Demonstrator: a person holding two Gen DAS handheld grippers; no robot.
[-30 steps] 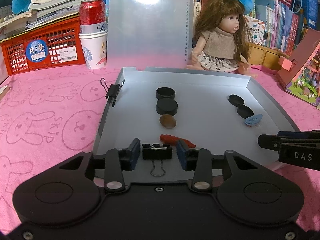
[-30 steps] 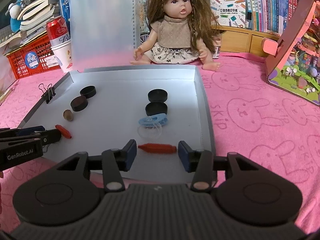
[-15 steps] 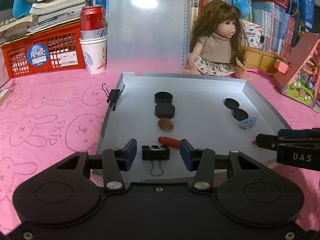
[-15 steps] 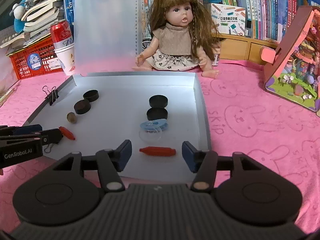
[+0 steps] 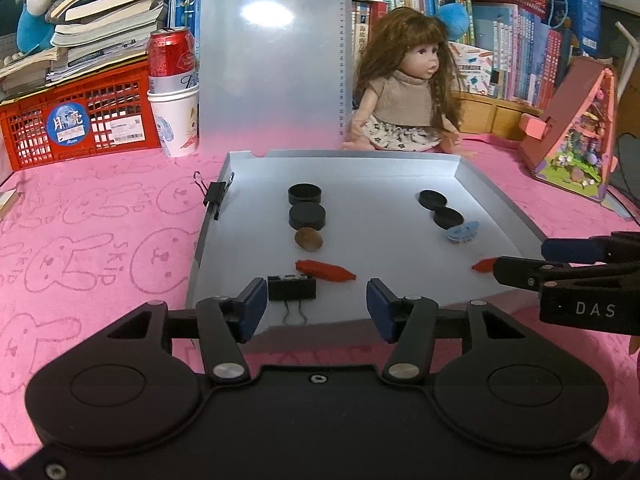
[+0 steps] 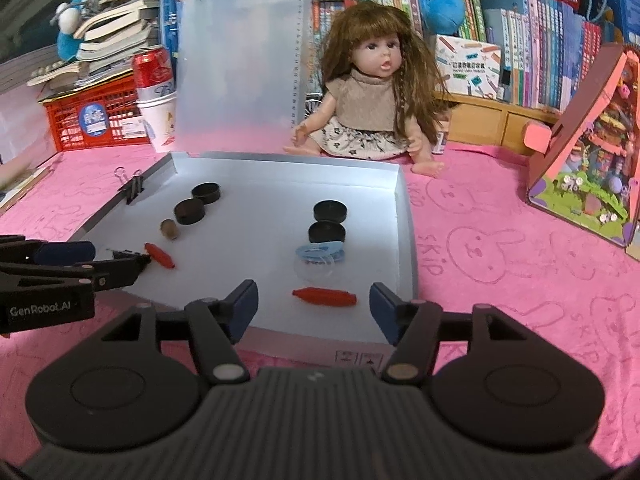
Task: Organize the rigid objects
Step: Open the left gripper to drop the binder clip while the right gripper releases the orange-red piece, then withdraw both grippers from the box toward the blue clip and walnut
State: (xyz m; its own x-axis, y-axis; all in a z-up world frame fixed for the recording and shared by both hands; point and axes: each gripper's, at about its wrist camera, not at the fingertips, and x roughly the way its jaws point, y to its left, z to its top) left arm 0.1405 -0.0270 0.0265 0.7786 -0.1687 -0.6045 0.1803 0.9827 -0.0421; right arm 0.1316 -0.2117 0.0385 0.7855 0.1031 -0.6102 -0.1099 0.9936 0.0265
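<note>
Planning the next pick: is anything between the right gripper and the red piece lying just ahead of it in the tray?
Nothing visible. The red piece lies on bare tray floor before the opening right gripper.

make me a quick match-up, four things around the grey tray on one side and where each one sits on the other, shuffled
Things:
1. binder clip
2. doll
3. red can
4. blue clip

Places:
A. seated behind the tray
B. standing in a white paper cup
C. inside the tray, by two black caps
D. clamped on the tray's left wall

Pairs: 1-D, 2-A, 3-B, 4-C
</note>
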